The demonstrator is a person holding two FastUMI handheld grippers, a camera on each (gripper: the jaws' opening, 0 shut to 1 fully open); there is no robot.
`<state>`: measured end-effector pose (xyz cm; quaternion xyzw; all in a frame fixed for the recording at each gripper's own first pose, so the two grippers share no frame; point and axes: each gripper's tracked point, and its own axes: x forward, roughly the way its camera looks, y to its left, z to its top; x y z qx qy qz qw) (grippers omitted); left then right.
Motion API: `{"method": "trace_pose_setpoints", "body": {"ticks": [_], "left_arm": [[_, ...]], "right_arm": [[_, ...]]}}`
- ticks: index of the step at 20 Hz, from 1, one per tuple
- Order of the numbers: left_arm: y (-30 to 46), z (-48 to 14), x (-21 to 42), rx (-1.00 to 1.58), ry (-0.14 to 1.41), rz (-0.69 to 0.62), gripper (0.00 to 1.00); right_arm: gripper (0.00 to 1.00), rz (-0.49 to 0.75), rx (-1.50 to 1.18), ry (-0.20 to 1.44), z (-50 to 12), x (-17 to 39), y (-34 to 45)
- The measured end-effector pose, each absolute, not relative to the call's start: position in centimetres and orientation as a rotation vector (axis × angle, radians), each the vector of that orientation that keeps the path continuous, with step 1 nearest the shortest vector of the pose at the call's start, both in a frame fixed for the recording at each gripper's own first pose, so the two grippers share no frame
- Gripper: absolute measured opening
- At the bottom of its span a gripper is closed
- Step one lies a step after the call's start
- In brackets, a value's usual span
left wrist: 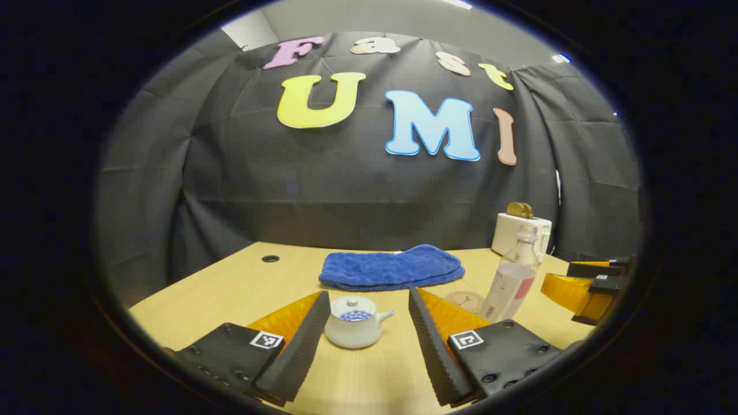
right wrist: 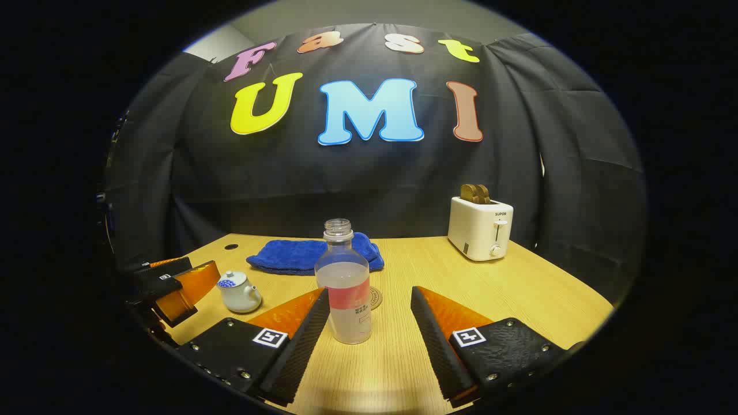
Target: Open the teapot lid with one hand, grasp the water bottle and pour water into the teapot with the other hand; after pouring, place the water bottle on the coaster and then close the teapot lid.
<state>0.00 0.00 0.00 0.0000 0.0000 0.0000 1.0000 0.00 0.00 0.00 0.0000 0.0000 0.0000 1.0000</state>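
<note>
At frame centre, the left gripper [left wrist: 369, 317] gapes around the small white ceramic teapot [left wrist: 354, 329]; the right gripper [right wrist: 369, 317] gapes around the uncapped clear plastic water bottle [right wrist: 345, 282].

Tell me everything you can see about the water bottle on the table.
The clear plastic water bottle stands upright on the light wooden table, uncapped, roughly two-thirds full of water, with a red-and-white label around its middle. It sits between the right gripper's open fingers, not visibly touched, just in front of the round coaster.
</note>
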Motion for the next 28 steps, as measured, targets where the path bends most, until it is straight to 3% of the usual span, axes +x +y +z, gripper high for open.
{"method": "trace_pose_setpoints", "body": {"ticks": [18, 28], "left_arm": [[0.4, -0.4, 1.7, -0.001, 0.007, -0.002, 0.87], [1.9, -1.2, 7.1, 0.036, 0.047, 0.005, 0.84]], "right_arm": [[0.89, -0.001, 0.012, 0.03, -1.4, 0.3, 0.0], [0.89, 0.002, 0.047, 0.079, -3.4, 0.8, -0.3]]}}
